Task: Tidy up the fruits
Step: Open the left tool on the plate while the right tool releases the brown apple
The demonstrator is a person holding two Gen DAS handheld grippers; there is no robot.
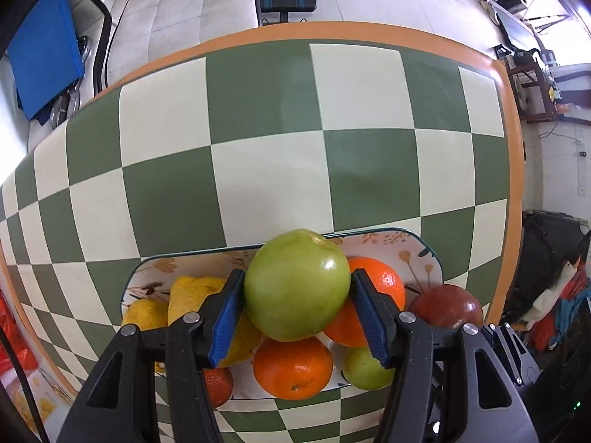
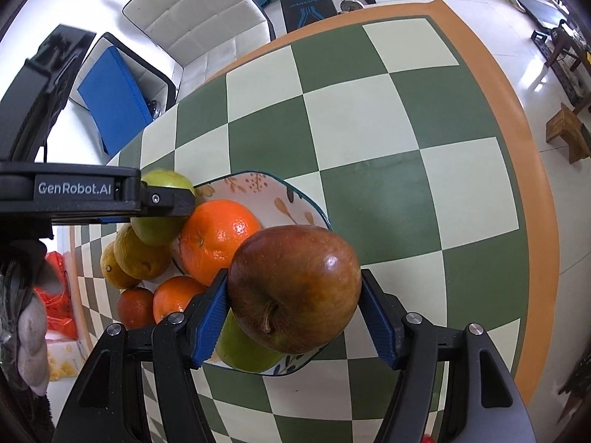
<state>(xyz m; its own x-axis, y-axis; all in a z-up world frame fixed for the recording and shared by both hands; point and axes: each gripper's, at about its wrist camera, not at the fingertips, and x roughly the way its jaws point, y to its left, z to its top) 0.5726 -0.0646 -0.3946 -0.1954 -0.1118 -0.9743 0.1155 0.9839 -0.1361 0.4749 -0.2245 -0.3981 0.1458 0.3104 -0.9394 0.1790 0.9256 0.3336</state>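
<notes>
My left gripper is shut on a green apple, held just above a floral plate piled with fruit. My right gripper is shut on a red apple over the same plate's right side. On the plate lie oranges, yellow lemons, another green apple and a dark reddish fruit. The red apple shows at the right in the left wrist view. The left gripper with its green apple shows at the left in the right wrist view.
The plate stands near the front edge of a table with a green-and-cream checkered cloth with an orange border. White chairs, a blue cushion and exercise gear stand beyond the table. Red and yellow packaging lies at the lower left.
</notes>
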